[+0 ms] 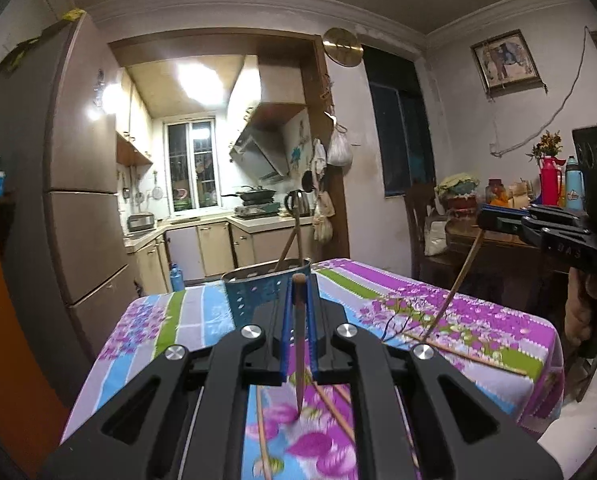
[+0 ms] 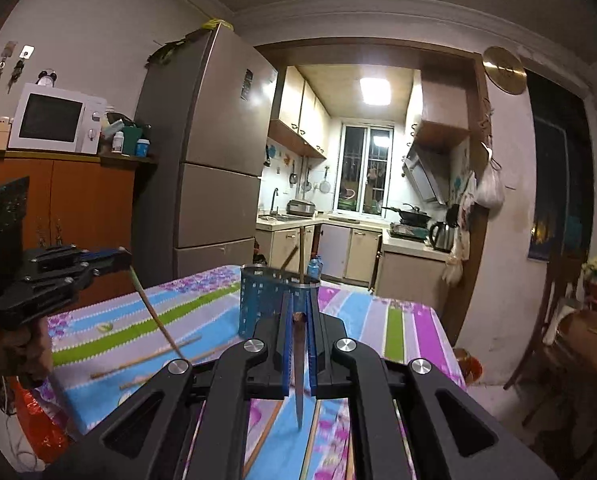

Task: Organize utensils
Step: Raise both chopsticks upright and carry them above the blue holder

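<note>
Between its blue pads, the left gripper (image 1: 297,292) pinches a wooden chopstick (image 1: 299,344) upright, tip pointing down over the floral tablecloth (image 1: 478,320). Just beyond its fingertips stands the blue perforated utensil holder (image 1: 254,292), with two chopsticks already leaning inside. To the right of it, loose chopsticks (image 1: 470,356) lie on the cloth. Further right, the right gripper (image 2: 298,316) is likewise clamped on a second chopstick (image 2: 298,368), the same holder (image 2: 262,304) just ahead of it.
</note>
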Demonstrator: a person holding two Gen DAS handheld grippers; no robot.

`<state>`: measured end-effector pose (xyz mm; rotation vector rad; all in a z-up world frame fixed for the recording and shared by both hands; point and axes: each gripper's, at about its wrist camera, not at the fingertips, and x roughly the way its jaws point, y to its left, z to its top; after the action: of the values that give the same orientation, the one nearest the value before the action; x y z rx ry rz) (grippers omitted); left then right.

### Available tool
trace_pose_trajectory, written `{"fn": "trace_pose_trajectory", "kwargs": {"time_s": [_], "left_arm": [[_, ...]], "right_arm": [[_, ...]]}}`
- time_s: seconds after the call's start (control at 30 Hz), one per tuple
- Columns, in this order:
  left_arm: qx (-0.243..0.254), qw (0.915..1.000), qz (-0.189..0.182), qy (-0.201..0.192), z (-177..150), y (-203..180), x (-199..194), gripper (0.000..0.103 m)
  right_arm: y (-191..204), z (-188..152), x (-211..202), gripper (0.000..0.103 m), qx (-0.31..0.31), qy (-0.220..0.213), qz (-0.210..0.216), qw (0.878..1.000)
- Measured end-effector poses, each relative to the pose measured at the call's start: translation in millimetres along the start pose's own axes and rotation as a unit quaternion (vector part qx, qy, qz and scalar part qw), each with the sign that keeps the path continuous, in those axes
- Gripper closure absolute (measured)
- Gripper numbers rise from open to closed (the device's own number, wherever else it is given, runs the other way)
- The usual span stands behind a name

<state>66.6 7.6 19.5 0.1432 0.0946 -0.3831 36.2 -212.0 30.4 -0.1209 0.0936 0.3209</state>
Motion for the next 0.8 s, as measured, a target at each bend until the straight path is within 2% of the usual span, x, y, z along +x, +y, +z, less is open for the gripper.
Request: {"fn": "trace_pose_trajectory", "kwargs": {"time_s": [0.37, 0.6, 0.8], "left_arm": [[-0.006, 0.9999, -0.010, 0.003, 42, 10, 28, 0.098], [-0.017, 0.9997, -0.011, 0.010, 67, 21, 35, 0.098], [-0.016, 0.9998, -0.006, 0.006, 94, 29, 41, 0.098]], "right_arm": [[-24, 33, 39, 0.095, 0.028, 0.019, 0.021, 0.999], [-32, 48, 48, 0.095, 0.039, 0.012, 0.023, 0.999], [-39, 81, 56, 0.095, 0.041, -0.007, 0.026, 0.999]]}}
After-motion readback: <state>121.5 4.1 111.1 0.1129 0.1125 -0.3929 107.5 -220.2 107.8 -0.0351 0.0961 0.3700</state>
